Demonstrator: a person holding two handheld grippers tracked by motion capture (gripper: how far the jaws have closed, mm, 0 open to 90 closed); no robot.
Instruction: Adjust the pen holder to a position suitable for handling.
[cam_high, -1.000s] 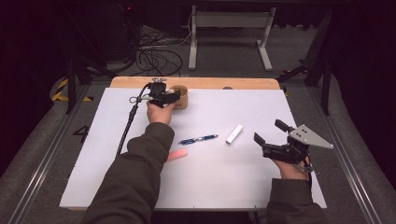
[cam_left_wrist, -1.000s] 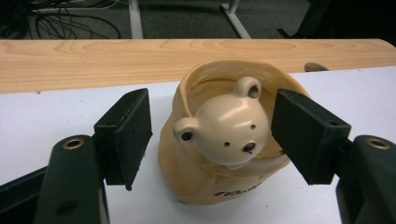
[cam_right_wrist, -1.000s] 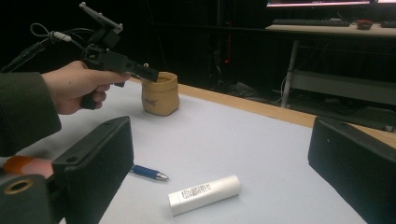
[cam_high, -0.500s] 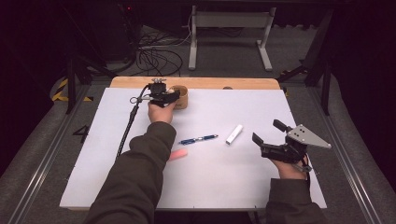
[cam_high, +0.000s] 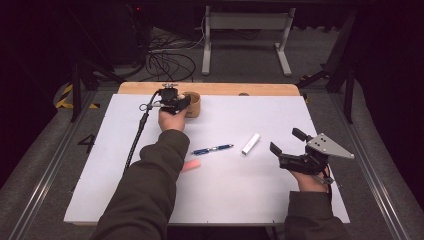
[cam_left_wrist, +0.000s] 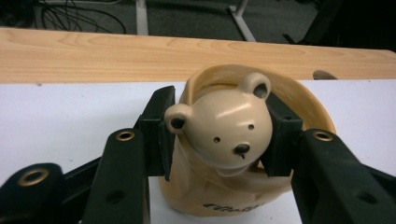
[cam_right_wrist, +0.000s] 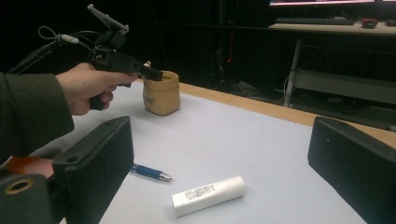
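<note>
A tan cup with a bear's head on its rim stands at the back of the white sheet. My left gripper is shut on the bear's head, one pad against each side. In the high view the left gripper sits at the cup. My right gripper hovers open over the sheet's right side with nothing between its jaws. Ahead of the right gripper lie a white tube and a blue pen.
The pen and tube lie mid-sheet. A pink-orange object lies beside the left sleeve. The left gripper's cable runs down the sheet's left side. A wooden table edge borders the back.
The right gripper has drifted slightly to the left. The left gripper and the cup have stayed where they were.
</note>
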